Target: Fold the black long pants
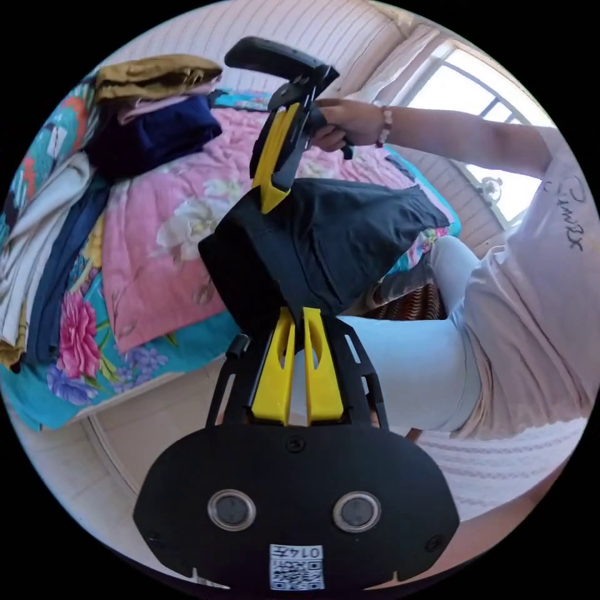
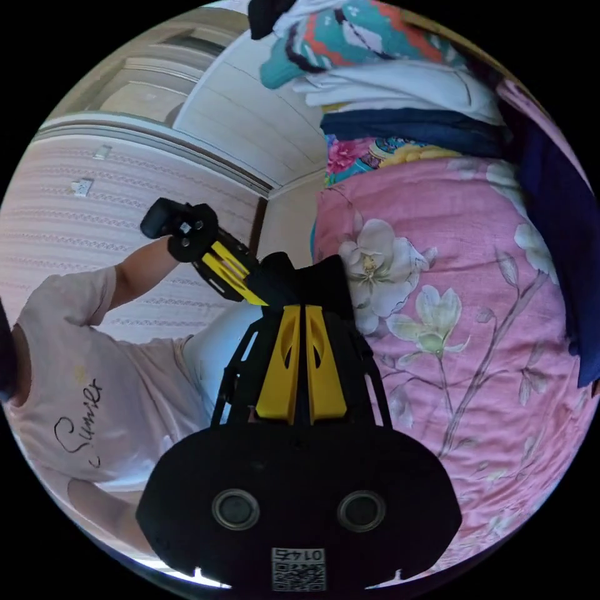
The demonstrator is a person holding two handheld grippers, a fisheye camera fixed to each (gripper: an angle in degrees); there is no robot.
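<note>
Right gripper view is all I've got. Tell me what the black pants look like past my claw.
Observer: In the left gripper view the black pants hang in a folded bundle in the air between both claws.
Operator: Report the stacks on the bed.
Observer: A mustard-brown garment tops a stack of folded clothes there.
Operator: Report the room behind me.
Observer: A bright window stands behind the person's arm.

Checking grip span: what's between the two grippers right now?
In the left gripper view, the black pants stretch between the left gripper and right gripper, both shut on the fabric, held above the bed.
</note>
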